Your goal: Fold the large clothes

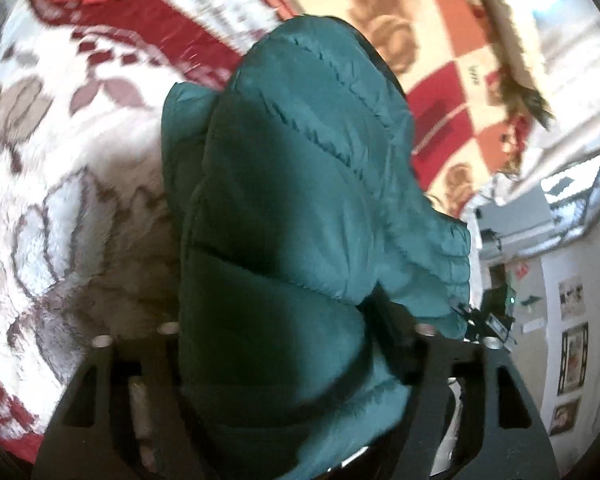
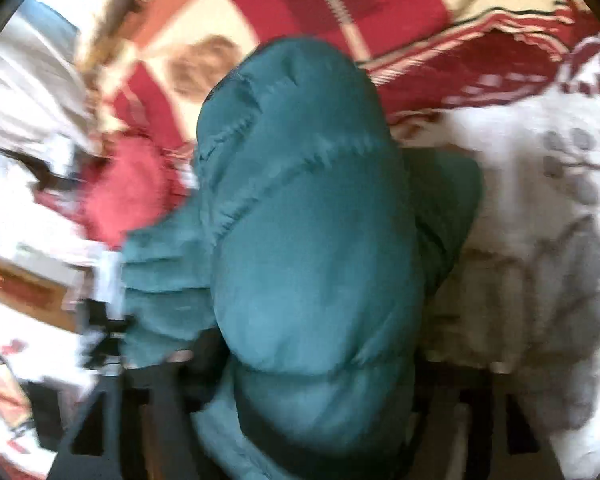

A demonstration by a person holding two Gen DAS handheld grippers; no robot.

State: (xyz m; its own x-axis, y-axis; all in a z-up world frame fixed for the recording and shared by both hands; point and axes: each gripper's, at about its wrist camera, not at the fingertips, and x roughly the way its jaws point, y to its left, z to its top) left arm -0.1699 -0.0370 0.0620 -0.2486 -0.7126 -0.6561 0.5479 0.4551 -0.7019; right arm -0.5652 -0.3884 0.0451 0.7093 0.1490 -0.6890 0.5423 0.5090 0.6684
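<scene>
Teal quilted jacket [image 1: 300, 200] hangs bunched above the floral blanket [image 1: 60, 200], pinched by both tools, presumably lifted so one half can be carried over the other. Left gripper [image 1: 296, 360] and right gripper [image 2: 312, 380] each appear closed on padded fabric, fingertips buried. Left view alone shows a wall with pictures [image 1: 572, 344]; right view alone shows a red garment [image 2: 124, 200].
</scene>
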